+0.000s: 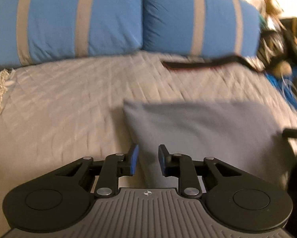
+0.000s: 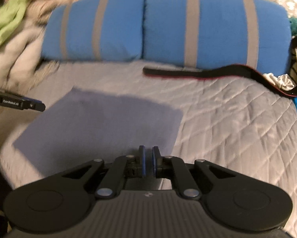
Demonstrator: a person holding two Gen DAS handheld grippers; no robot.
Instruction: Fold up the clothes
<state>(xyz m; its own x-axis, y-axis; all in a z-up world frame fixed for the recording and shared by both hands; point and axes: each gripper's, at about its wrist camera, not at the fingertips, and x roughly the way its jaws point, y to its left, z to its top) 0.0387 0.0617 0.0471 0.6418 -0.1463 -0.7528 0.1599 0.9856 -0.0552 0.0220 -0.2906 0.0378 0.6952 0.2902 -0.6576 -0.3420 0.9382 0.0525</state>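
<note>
We see the grey cloth (image 2: 100,123) lying flat and squared on the quilt (image 2: 228,123), apparently a finished fold. Left gripper (image 1: 148,159) hovers over its edge, jaws partly apart, empty. Right gripper (image 2: 148,161) nearly shut, holding nothing. Blue pillows (image 2: 168,25) behind; black belt (image 2: 198,72) before them; clothes pile (image 2: 19,29) at left.

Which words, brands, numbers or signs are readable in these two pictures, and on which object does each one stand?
"GenRobot.AI": white letters on the side of the left gripper, seen at the left edge of the right wrist view.
A small crosshair sign, no letters: on the grey ribbed body of the left gripper, in its own wrist view.
A small mark at the same spot on the right gripper: too blurred to read.
No other text is visible.
</note>
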